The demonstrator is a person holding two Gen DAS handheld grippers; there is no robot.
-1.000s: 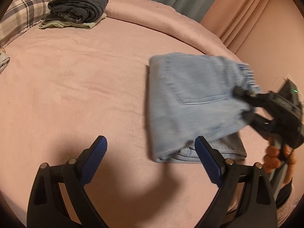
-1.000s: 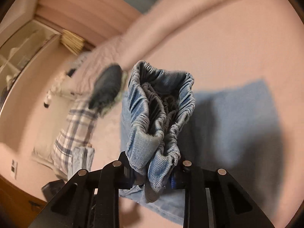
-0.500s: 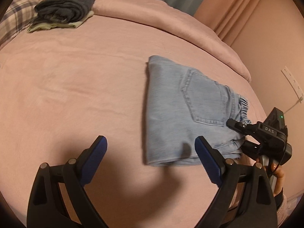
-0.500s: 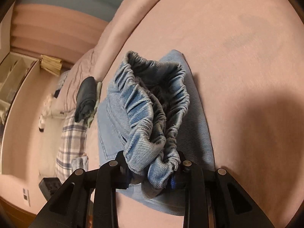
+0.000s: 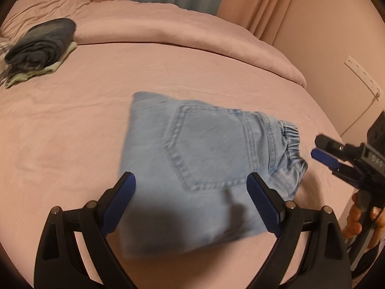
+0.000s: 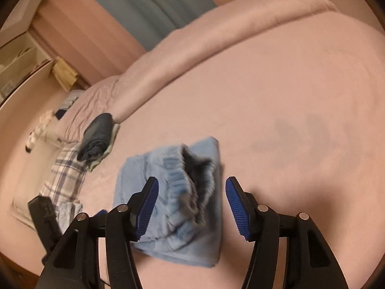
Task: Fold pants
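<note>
The light blue jeans (image 5: pixel 202 159) lie folded into a compact rectangle on the pink bed (image 5: pixel 72 130), back pocket up, elastic waistband at the right end. My left gripper (image 5: pixel 191 201) is open and empty, hovering over the near edge of the jeans. My right gripper (image 6: pixel 191 203) is open, its jaws on either side of the bunched waistband (image 6: pixel 190 180) without gripping it. The right gripper also shows in the left wrist view (image 5: pixel 327 154), just right of the waistband. The jeans show in the right wrist view (image 6: pixel 168 216) too.
A stack of dark folded clothes (image 5: pixel 41 45) lies at the far left of the bed, also in the right wrist view (image 6: pixel 97 139). A plaid pillow (image 6: pixel 65 180) lies beside it. A rolled pink duvet (image 5: pixel 182 31) runs along the back. A wall with a socket (image 5: pixel 361 72) is at right.
My right gripper lowered the waistband onto the folded jeans, then opened and let it go. The left gripper stayed open and moved nearer the jeans.
</note>
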